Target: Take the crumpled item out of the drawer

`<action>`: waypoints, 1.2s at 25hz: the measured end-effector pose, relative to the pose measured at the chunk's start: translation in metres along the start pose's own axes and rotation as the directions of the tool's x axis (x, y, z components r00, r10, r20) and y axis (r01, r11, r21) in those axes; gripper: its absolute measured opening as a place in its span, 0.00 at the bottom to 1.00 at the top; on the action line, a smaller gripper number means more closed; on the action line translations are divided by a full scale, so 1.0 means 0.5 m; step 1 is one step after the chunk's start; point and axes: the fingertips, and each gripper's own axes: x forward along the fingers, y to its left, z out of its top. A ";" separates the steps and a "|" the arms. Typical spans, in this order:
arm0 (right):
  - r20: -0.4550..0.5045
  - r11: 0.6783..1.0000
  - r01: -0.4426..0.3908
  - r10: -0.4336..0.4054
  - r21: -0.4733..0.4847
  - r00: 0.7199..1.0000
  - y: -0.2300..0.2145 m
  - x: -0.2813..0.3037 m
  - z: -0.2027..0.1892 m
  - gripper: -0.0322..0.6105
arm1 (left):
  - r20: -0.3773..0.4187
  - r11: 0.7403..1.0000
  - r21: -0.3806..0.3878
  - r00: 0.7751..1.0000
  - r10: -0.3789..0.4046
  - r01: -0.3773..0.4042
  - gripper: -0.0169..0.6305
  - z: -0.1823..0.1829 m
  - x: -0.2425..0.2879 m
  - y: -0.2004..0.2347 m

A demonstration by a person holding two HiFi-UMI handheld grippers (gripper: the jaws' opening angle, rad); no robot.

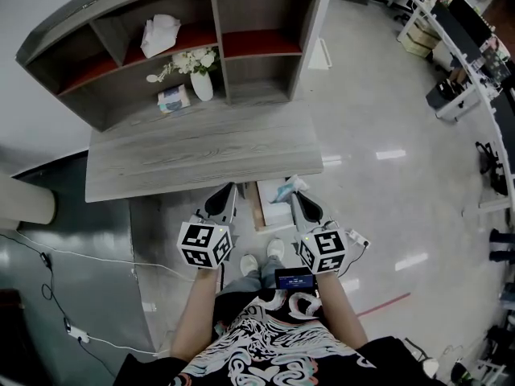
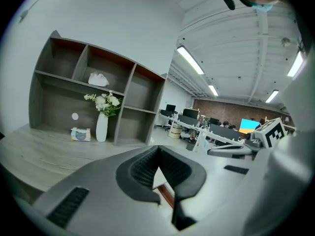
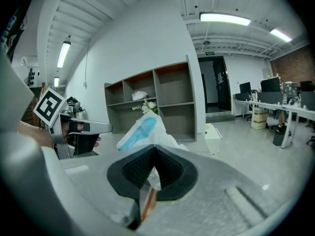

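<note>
A crumpled white and blue packet (image 1: 287, 187) sticks up from my right gripper (image 1: 294, 195), which is shut on it just above the open drawer (image 1: 259, 209) under the desk's front edge. In the right gripper view the packet (image 3: 141, 132) rises beyond the closed jaws of the right gripper (image 3: 154, 152). My left gripper (image 1: 228, 188) hangs beside the drawer's left side, shut with nothing in it. In its own view the left gripper (image 2: 157, 154) has its jaws pressed together, and the drawer's wooden edge (image 2: 165, 191) shows below them.
A grey wooden desk (image 1: 201, 151) carries a shelf unit (image 1: 217, 39) with a white vase of flowers (image 1: 199, 75), a tissue box (image 1: 174, 100) and a white crumpled cloth (image 1: 159, 34). The person's feet (image 1: 261, 260) stand below the drawer. Office desks (image 1: 463, 47) line the right.
</note>
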 end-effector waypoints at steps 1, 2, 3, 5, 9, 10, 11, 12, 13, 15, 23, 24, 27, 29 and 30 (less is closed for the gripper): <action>0.002 1.000 0.001 -0.001 -0.001 1.000 0.002 -0.001 0.000 0.06 | -0.003 1.000 0.006 1.000 0.005 -0.005 0.02 -0.002 -0.002 0.002; 0.004 1.000 0.002 -0.002 -0.003 1.000 0.004 -0.003 0.000 0.06 | -0.004 1.000 0.010 1.000 0.006 -0.006 0.02 -0.003 -0.005 0.002; 0.004 1.000 0.003 -0.003 -0.004 1.000 0.005 -0.004 0.001 0.06 | -0.004 1.000 0.012 1.000 0.005 -0.005 0.02 -0.004 -0.007 0.000; 0.004 1.000 0.002 -0.002 -0.009 1.000 0.007 -0.007 0.001 0.06 | -0.005 1.000 0.015 1.000 0.002 -0.002 0.02 -0.005 -0.010 -0.006; -0.002 1.000 -0.003 0.003 -0.024 1.000 0.017 -0.008 0.001 0.06 | -0.011 1.000 0.023 1.000 0.004 -0.004 0.02 -0.006 -0.015 -0.007; -0.005 1.000 -0.002 0.002 -0.030 1.000 0.019 -0.008 0.001 0.06 | -0.010 1.000 0.022 1.000 0.004 -0.004 0.02 -0.006 -0.016 -0.007; -0.007 0.999 0.000 0.000 -0.034 1.000 0.020 -0.008 0.000 0.06 | -0.009 1.000 0.021 1.000 0.004 -0.003 0.02 -0.006 -0.016 -0.006; -0.008 0.999 0.001 -0.001 -0.035 1.000 0.020 -0.008 -0.001 0.06 | -0.009 1.000 0.021 1.000 0.003 -0.003 0.02 -0.006 -0.017 -0.006; -0.009 0.999 0.001 -0.002 -0.035 1.000 0.020 -0.009 -0.002 0.06 | -0.009 1.000 0.020 1.000 0.003 -0.002 0.02 -0.006 -0.017 -0.006; -0.011 0.999 0.002 -0.002 -0.032 1.000 0.019 -0.009 -0.004 0.06 | -0.011 1.000 0.017 1.000 0.002 -0.002 0.02 -0.009 -0.018 -0.006; -0.018 1.000 0.010 -0.011 -0.027 1.000 0.013 -0.014 -0.012 0.06 | -0.022 1.000 0.016 1.000 -0.001 0.002 0.02 -0.018 -0.016 -0.007; -0.019 1.000 0.011 -0.012 -0.027 1.000 0.013 -0.013 -0.013 0.06 | -0.024 1.000 0.015 1.000 -0.002 0.002 0.02 -0.019 -0.015 -0.006; -0.020 1.000 0.012 -0.013 -0.022 1.000 0.010 -0.013 -0.015 0.06 | -0.028 1.000 0.015 1.000 -0.004 0.004 0.02 -0.023 -0.012 -0.006; -0.021 1.000 0.013 -0.013 -0.020 1.000 0.009 -0.012 -0.016 0.06 | -0.030 1.000 0.015 1.000 -0.005 0.005 0.02 -0.024 -0.011 -0.005; -0.022 1.000 0.014 -0.014 -0.019 1.000 0.008 -0.011 -0.016 0.06 | -0.030 1.000 0.014 1.000 -0.005 0.006 0.02 -0.024 -0.010 -0.004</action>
